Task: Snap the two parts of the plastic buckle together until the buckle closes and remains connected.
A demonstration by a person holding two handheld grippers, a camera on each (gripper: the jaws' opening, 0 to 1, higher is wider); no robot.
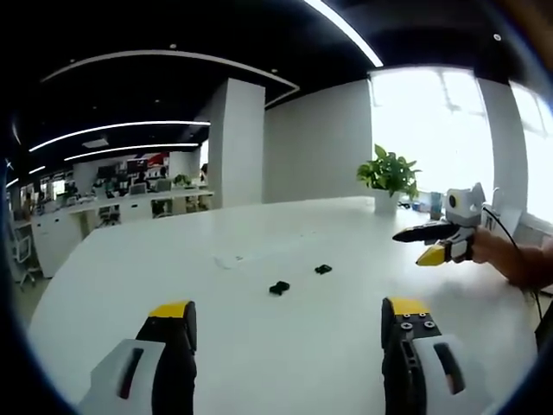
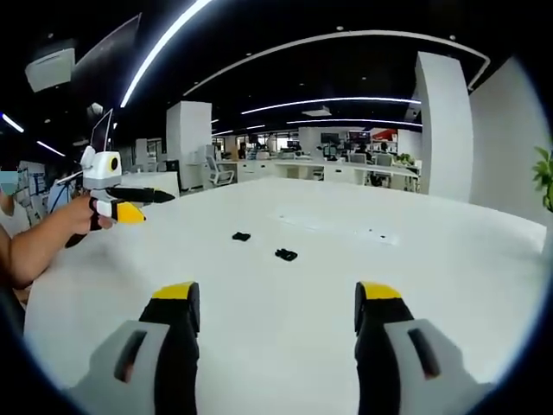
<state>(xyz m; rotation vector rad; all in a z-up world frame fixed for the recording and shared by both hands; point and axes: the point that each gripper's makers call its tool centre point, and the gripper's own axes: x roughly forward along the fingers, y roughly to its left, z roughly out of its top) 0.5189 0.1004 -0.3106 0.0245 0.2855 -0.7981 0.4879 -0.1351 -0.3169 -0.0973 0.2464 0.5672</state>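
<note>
Two small black buckle parts are seen lying apart on the white worktop: in the left gripper view, one buckle part lies just left of centre and the other buckle part a little up and to its right. In the right gripper view the same pieces appear at centre left. Both the left tongs and the right tongs are held wide and empty, well short of the parts. The parts are too small for prong or socket ends, or their long axes, to be told. A misaligned push is judged the main risk: the pieces could skid across the smooth worktop, or be pinched askew so that the latch never engages.
</note>
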